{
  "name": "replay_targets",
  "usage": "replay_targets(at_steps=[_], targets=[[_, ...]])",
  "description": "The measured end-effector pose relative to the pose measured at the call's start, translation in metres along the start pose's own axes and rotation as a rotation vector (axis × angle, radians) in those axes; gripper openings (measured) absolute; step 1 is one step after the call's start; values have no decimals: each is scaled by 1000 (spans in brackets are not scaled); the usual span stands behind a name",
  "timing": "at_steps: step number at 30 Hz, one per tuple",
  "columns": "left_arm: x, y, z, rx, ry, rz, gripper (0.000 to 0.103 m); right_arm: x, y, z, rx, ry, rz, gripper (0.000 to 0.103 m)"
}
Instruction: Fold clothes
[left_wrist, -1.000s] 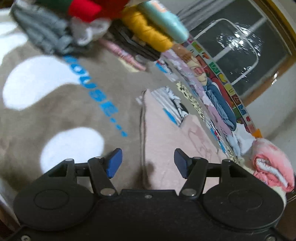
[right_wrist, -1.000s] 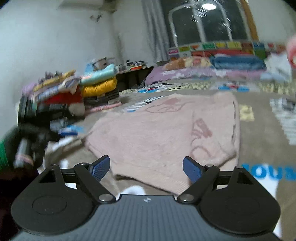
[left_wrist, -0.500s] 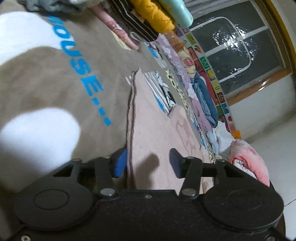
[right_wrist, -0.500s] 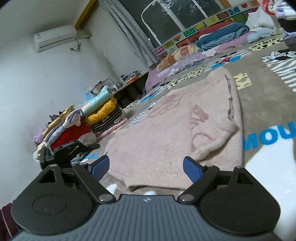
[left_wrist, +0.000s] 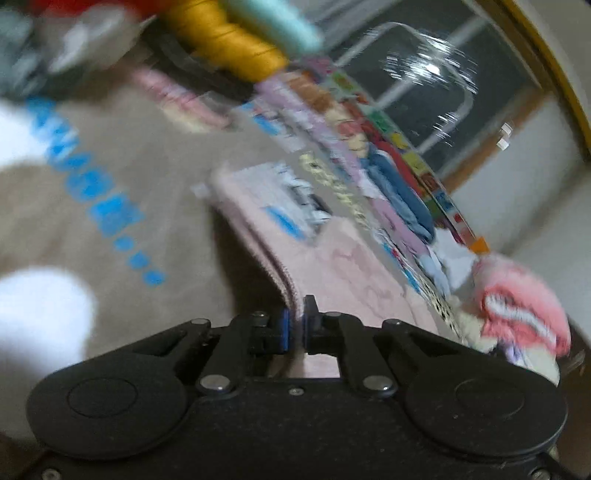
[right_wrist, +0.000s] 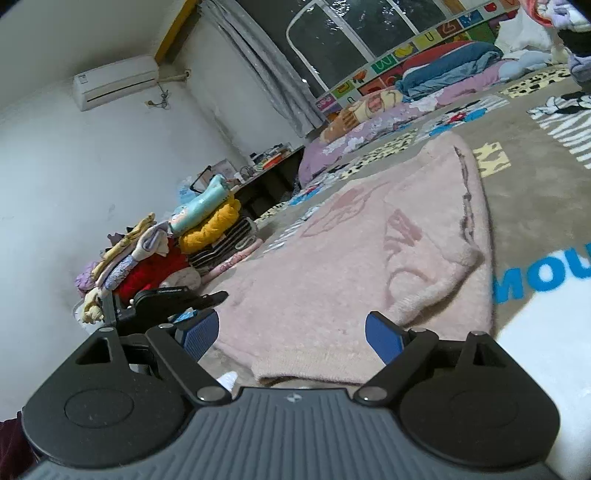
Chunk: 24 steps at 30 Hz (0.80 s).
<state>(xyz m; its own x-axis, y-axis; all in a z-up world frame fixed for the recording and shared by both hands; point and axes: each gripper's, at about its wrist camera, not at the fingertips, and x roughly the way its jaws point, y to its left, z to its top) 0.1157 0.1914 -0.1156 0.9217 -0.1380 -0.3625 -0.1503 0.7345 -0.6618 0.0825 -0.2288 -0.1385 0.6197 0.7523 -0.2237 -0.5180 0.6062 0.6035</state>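
A pale pink fuzzy sweater (right_wrist: 354, 258) lies spread on the patterned blanket. In the left wrist view my left gripper (left_wrist: 295, 325) is shut on the ribbed edge of the pink sweater (left_wrist: 343, 266), and that edge rises off the blanket. In the right wrist view my right gripper (right_wrist: 291, 332) stands open just above the sweater's near hem, its blue pads (right_wrist: 382, 338) touching nothing. The left gripper's black body (right_wrist: 166, 299) shows at the sweater's left corner.
A stack of folded clothes (right_wrist: 192, 236) stands at the left, by the white wall. Bedding and pillows (right_wrist: 424, 92) line the far side under the window. A pink and white bundle (left_wrist: 517, 306) lies at the right. The blanket (right_wrist: 535, 192) carries blue letters.
My left gripper moved onto the sweater's edge and shut on it, lifting it slightly. My right gripper rolled and came low toward the near hem, staying open.
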Motion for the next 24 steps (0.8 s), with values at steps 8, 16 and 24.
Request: replay_targets(at_steps=[8, 16, 24], targets=[[-4, -86, -29, 329, -13, -111, 4, -8, -2, 4, 39, -28, 58, 86], [17, -138, -79, 589, 37, -133, 4, -16, -11, 4, 115, -63, 98, 86], [30, -170, -110, 667, 73, -208, 3, -30, -22, 4, 170, -106, 98, 86]])
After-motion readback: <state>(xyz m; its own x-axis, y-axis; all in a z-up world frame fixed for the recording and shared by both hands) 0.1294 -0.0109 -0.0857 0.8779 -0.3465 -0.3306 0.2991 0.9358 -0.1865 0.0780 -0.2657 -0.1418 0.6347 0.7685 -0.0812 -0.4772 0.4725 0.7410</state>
